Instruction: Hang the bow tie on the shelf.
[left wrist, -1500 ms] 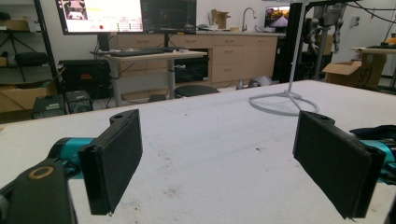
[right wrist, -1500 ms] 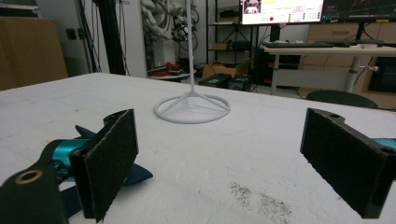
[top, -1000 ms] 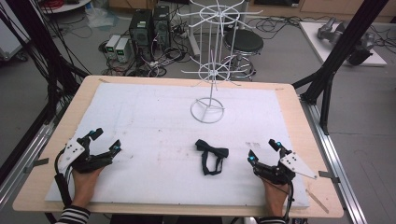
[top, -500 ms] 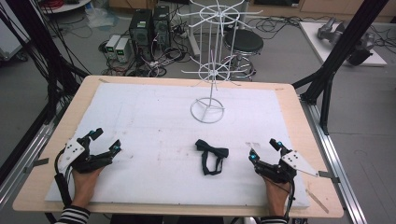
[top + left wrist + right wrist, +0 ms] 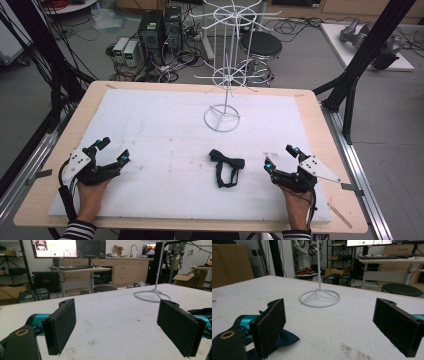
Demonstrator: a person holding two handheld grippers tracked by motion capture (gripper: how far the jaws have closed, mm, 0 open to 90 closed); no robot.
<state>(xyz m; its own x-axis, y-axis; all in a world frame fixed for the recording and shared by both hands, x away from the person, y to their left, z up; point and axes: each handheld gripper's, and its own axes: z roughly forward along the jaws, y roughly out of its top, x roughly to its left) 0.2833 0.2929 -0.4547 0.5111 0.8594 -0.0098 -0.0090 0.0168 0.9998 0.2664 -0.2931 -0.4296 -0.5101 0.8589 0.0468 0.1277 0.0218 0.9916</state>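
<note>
**Both grippers idle, bow tie waiting**

Your left gripper (image 5: pixel 111 152) and right gripper (image 5: pixel 280 158) rest on the near edge of the white mat (image 5: pixel 165 120), jaws wide apart, holding nothing. The dark bow tie (image 5: pixel 227 167) lies near centre, just left of your right gripper. No step looks begun — likely next is reaching for the tie, perhaps toward the wire stand (image 5: pixel 223 118) beyond. Cables, computers and a stool (image 5: pixel 260 46) sit on the floor past the table's far edge.

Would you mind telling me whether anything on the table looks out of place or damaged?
Nothing is damaged or spilled. The one odd thing is the dark bow tie, lying loose on the white mat with its strap looped beneath it, while the white wire rack behind it stands upright with nothing on its arms. Faint scuff marks dot the mat.
</note>
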